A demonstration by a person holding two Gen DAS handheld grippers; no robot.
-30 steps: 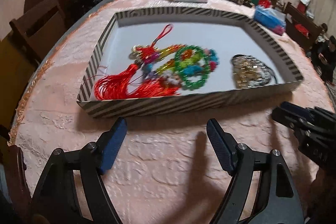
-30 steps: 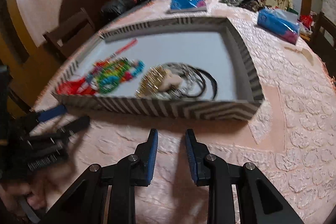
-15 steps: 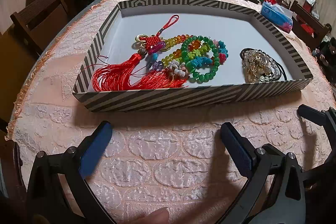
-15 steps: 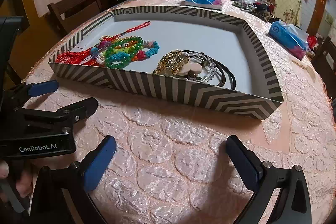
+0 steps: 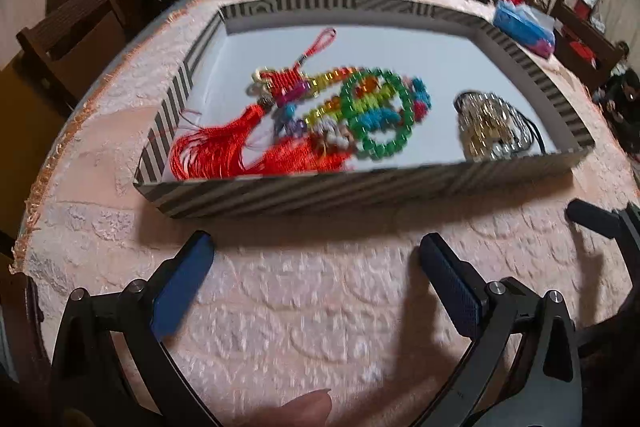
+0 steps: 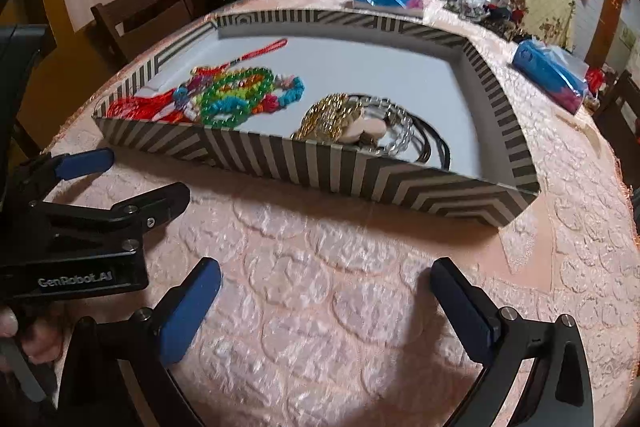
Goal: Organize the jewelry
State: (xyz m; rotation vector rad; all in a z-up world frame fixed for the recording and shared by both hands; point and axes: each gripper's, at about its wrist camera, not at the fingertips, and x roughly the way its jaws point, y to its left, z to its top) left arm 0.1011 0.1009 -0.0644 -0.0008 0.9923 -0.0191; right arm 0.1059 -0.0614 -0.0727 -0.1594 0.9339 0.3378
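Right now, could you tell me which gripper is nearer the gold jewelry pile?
Right. The right gripper sits just before the gold jewelry pile; the left gripper faces the red tassel end.

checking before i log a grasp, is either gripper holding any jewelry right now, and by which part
Nothing is held. The left gripper and right gripper are both open over the tablecloth; all jewelry lies in the striped tray.

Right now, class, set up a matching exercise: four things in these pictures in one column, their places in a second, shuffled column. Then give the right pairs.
Things:
1. red tassel
2. green bead bracelet
3. gold chain pile
4. left gripper

Places:
A. over the pink tablecloth, outside the box
B. at the left end of the striped box
C. in the right part of the box
D. in the middle of the box, among coloured beads

Pairs: 1-B, 2-D, 3-C, 4-A
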